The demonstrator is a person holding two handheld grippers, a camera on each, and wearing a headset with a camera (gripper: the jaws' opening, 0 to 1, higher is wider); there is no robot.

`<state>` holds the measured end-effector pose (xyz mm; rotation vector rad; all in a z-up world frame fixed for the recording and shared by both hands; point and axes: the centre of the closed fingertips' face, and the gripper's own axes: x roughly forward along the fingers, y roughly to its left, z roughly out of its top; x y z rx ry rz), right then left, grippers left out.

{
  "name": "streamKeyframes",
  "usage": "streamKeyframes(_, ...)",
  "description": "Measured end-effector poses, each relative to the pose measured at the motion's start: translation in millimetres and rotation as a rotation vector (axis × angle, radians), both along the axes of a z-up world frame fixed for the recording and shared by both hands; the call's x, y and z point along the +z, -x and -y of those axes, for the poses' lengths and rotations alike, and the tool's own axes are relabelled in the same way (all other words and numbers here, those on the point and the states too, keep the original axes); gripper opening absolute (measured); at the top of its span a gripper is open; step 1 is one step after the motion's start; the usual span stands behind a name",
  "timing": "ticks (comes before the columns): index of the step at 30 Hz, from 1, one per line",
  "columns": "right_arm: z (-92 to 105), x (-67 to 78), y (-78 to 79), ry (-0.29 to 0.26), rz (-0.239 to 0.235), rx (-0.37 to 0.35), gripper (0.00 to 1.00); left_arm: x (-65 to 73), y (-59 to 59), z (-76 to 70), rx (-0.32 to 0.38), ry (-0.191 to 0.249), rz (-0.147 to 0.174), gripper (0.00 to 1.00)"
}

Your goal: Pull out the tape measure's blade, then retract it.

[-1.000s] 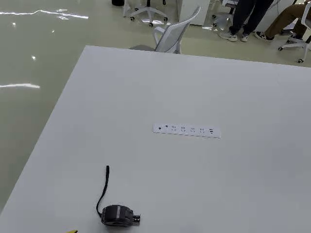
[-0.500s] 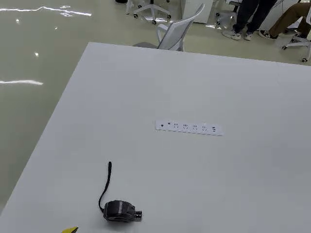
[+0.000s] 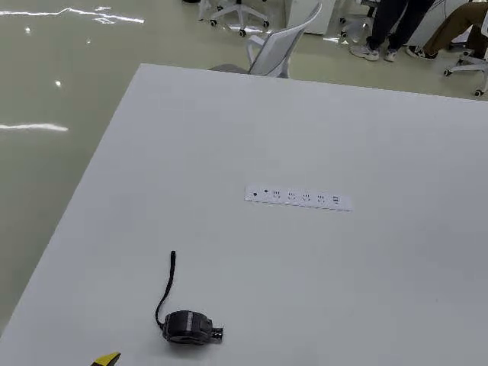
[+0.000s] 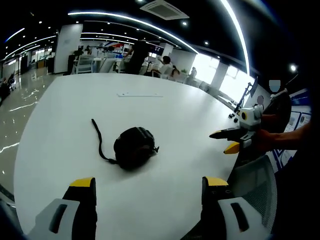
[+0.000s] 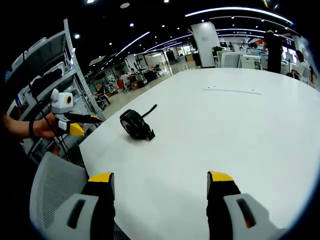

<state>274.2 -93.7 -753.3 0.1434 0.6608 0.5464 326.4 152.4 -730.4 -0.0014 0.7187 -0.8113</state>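
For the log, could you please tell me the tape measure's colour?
Tape measure is black; left gripper view.

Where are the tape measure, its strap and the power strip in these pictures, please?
tape measure (image 3: 187, 326), head view, on the dark case.
strap (image 3: 168, 284), head view, midway along the black cord.
power strip (image 3: 298, 197), head view, middle of its white face.

Table (image 3: 229, 130): bears the tape measure, its strap and the power strip.
Tape measure (image 3: 187, 327): on the table, near side, toward the left edge.
Strap (image 3: 167, 286): lies on the table, running from the tape measure's left side toward the far side.
Power strip (image 3: 298, 197): mid-table, well beyond the tape measure and to its right.
Chair (image 3: 274, 47): behind the table's far edge.
Left gripper (image 4: 149, 182): near-left of the tape measure, apart from it.
Right gripper (image 5: 161, 176): at the near edge, right of the tape measure, well apart.
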Motion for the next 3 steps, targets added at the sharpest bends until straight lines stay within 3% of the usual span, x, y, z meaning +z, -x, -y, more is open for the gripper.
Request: streamKeyframes(3,1.3,-0.7,2.3,0.002,-0.004,-0.004,0.76,-0.4,0.9,1.3,-0.002,0.006,-0.003,0.84)
